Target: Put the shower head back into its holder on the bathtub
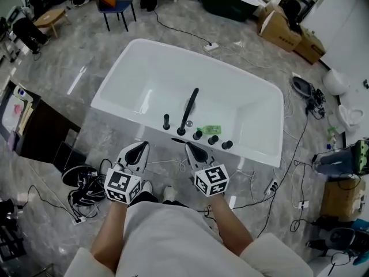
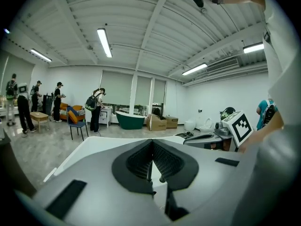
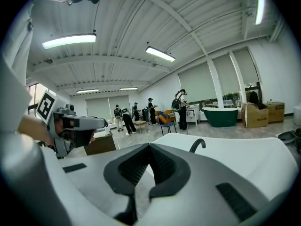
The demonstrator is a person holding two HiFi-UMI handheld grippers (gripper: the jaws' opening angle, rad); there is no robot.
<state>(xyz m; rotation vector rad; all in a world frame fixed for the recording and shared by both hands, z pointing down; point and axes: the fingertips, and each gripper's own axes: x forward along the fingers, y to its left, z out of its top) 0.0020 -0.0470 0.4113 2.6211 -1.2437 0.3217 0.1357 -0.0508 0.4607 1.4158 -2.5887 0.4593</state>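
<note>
standing upright on bathtub (image 1: 155, 79) rim, slim black shower head (image 1: 166, 122), beside curved spout (image 1: 189, 109)

Blue chair (image 1: 118, 7) far left, cardboard boxes (image 1: 282, 30) far right, cable tangle (image 1: 86, 192) near left on grey floor (image 1: 75, 68).

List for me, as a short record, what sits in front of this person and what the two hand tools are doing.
tub: white bathtub on a grey floor
spout: black curved spout at the near rim
knobs: black knobs right of the spout
short post: black, upright, left of the spout
green item: by the knobs, kind unclear
left gripper: jaws together, empty
right gripper: jaws together, empty
shower head: cannot be picked out with certainty
</note>
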